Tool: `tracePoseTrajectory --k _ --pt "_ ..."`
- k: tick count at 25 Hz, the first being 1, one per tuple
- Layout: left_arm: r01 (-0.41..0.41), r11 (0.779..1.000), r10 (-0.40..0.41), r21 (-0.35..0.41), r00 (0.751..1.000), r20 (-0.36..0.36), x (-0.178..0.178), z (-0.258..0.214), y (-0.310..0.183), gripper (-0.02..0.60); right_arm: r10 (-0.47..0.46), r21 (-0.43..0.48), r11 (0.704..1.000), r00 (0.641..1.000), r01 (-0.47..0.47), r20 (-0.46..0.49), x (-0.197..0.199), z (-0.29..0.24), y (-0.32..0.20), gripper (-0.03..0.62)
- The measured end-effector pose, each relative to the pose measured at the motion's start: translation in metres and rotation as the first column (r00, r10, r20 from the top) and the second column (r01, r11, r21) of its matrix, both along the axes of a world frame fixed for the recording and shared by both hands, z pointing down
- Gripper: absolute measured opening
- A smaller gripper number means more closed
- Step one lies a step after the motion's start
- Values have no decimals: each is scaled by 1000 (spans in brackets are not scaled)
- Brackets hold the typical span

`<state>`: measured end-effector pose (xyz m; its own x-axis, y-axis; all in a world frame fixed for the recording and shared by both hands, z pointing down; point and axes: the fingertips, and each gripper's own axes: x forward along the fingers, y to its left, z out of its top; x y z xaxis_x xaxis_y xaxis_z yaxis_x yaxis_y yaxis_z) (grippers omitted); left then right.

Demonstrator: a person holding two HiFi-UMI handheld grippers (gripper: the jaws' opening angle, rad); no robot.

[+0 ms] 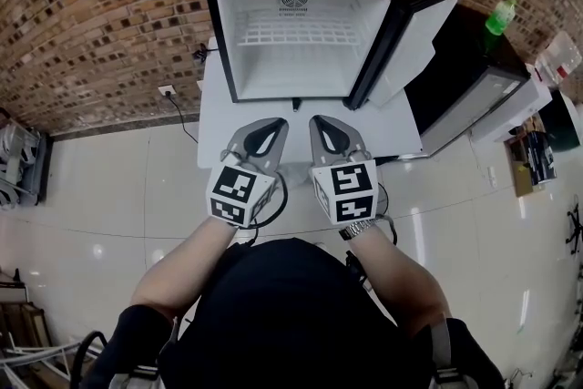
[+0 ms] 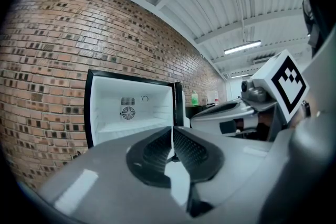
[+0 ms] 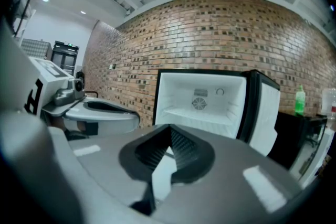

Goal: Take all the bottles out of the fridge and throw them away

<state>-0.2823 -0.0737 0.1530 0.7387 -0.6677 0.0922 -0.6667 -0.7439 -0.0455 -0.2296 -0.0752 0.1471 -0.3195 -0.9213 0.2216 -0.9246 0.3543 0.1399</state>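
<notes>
A black mini fridge point(image 1: 291, 41) stands on a white table point(image 1: 219, 127) with its door point(image 1: 414, 41) swung open to the right. Its white inside point(image 2: 131, 113) point(image 3: 202, 102) holds only a wire shelf; I see no bottle in it. A green bottle point(image 1: 499, 16) point(image 3: 300, 99) point(image 2: 195, 98) stands on a black cabinet to the right. My left gripper point(image 1: 275, 123) point(image 2: 172, 134) and right gripper point(image 1: 321, 121) point(image 3: 169, 131) hover side by side before the fridge. On both, the jaws are shut and hold nothing.
A black cabinet point(image 1: 465, 73) stands right of the table, with shelves and clutter point(image 1: 537, 150) beyond it. A brick wall point(image 1: 109, 5) with a socket point(image 1: 167, 90) runs behind. White tiled floor point(image 1: 91, 187) surrounds the table. A rack point(image 1: 18, 164) is at far left.
</notes>
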Motion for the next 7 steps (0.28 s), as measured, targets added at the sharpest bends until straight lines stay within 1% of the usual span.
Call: tracePoseTrajectory --k 7 --pt "-2 1000 2 3 1000 2 -2 -2 -2 12 -2 -4 1000 1000 2 0 -3 0 -1 3"
